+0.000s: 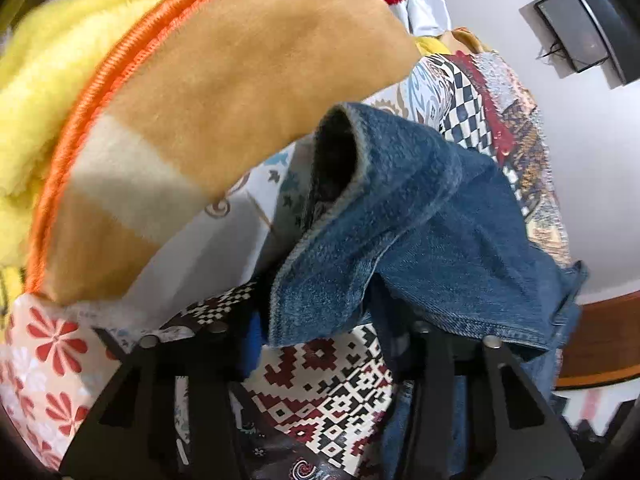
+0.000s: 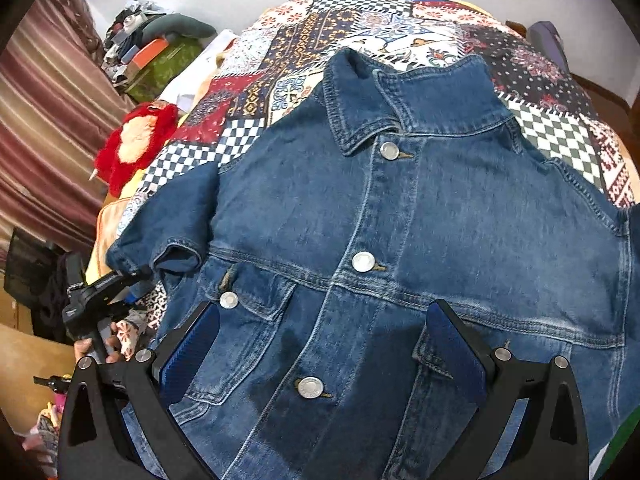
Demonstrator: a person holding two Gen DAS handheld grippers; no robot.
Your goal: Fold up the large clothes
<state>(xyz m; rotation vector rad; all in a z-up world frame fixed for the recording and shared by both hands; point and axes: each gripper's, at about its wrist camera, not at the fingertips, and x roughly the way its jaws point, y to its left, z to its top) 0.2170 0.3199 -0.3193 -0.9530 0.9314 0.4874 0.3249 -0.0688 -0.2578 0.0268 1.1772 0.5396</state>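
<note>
A blue denim jacket lies front up, buttoned, on a patchwork bedspread, collar away from me. My right gripper hovers open just above the jacket's lower front, its blue pads either side of the button placket. My left gripper shows at the jacket's left sleeve cuff and is shut on it. In the left wrist view the denim sleeve rises from between the fingers of the left gripper, with the cuff opening facing me.
A tan and yellow plush blanket with an orange edge lies close on the left. A red plush toy sits at the bed's left side. Striped curtains and clutter stand beyond. A wall-mounted screen is far right.
</note>
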